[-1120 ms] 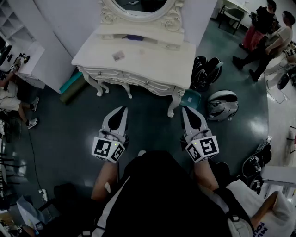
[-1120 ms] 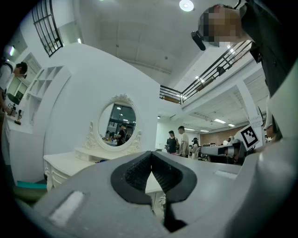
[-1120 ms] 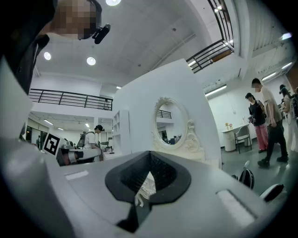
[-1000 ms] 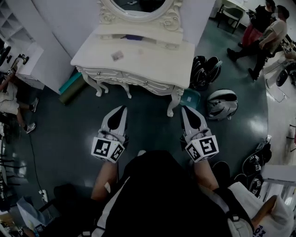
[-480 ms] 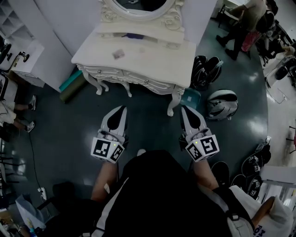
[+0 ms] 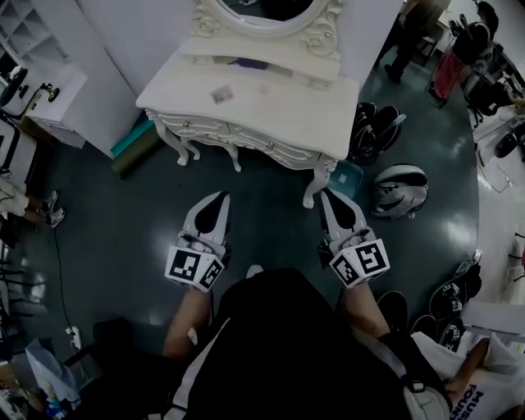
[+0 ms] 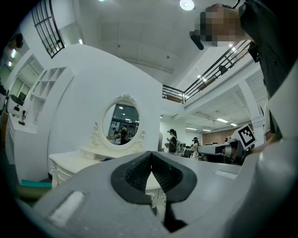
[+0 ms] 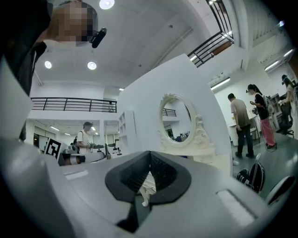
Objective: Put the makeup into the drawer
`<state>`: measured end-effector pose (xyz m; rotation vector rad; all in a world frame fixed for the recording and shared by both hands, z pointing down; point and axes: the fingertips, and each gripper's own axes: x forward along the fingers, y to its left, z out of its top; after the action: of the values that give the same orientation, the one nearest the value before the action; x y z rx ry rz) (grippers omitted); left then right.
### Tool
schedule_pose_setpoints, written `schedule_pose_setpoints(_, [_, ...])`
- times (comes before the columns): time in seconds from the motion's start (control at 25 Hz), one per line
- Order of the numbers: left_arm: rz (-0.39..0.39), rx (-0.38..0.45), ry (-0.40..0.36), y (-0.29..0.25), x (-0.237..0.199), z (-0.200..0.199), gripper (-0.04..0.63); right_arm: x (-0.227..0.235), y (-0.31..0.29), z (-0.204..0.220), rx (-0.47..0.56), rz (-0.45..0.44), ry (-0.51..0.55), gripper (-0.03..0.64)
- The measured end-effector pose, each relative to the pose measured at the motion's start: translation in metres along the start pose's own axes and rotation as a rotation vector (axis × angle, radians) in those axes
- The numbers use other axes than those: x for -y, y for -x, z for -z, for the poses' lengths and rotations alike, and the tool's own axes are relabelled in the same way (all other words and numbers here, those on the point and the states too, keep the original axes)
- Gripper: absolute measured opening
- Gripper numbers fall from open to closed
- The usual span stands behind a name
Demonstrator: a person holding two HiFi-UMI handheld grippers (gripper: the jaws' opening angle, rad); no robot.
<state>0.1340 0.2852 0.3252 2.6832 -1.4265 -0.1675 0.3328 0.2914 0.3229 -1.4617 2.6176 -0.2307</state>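
Makeup (image 6: pixel 221 94) lies on the table (image 6: pixel 287 111), above the shut drawers (image 6: pixel 215 130), well ahead of you. Your left gripper (image 6: pixel 220 197) and right gripper (image 6: pixel 326 195) each have jaws pressed together, holding nothing. Print on the white cloth (image 6: pixel 492 384) beside you is cut off.

Big open indoor hall, lab or studio type, not a home. White vanity (image 6: pixel 271 107) with oval mirror (image 6: pixel 261 10) stands as a mock-up against a freestanding white partition (image 6: pixel 123 41). Glossy dark floor (image 6: pixel 123 221), mezzanine railing (image 8: pixel 70 104), round ceiling lights (image 8: pixel 106 3). Helmets (image 6: pixel 398 189) lie on the floor. People (image 8: pixel 242 123) stand around, shelves (image 6: pixel 25 25) at left.
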Motion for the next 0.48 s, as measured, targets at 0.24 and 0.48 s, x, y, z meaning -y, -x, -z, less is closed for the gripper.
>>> schedule_pose_setpoints(0.24, [0.021,-0.017,0.001,-0.004,-0.018,0.008,-0.002,-0.010,-0.015,0.010,-0.017,0.011,0.012,-0.002])
schedule_pose_setpoints(0.48, [0.056,-0.021,0.007,-0.011,-0.045,0.016,-0.002,-0.014,-0.039,0.019,-0.027,0.049,0.021,-0.002])
